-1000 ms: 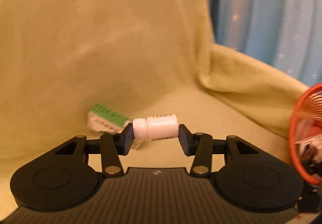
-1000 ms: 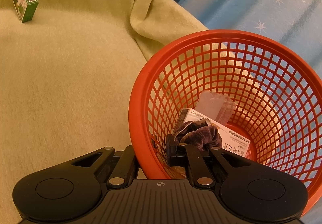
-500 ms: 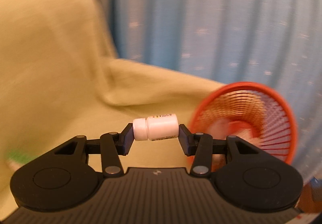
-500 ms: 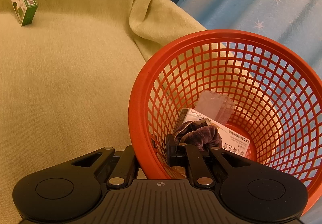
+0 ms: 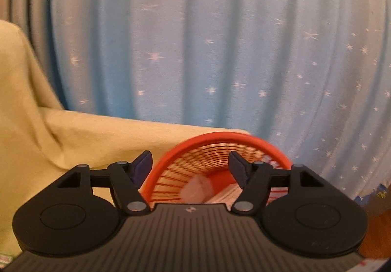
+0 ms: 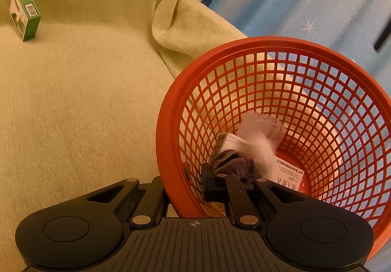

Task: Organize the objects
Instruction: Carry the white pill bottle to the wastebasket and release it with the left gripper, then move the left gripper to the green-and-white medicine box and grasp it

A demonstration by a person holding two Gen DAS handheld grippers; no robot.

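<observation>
White bottle [image 6: 259, 147], a blur, inside tilted red basket [image 6: 171, 110].

The left wrist camera sat just behind its own two fingers and looked forward and a little down. It faced the blue curtain [image 5: 220, 52], which filled most of its view, with the red basket [image 5: 227, 136] low and close in front.

The right wrist camera looked down more steeply from right beside the red basket [image 6: 168, 125], very near its rim. It also saw the yellow-green cover [image 6: 73, 101] spread out to the left.

Both views showed the basket, the cover [image 5: 24, 150] and the curtain [image 6: 281, 3].
</observation>
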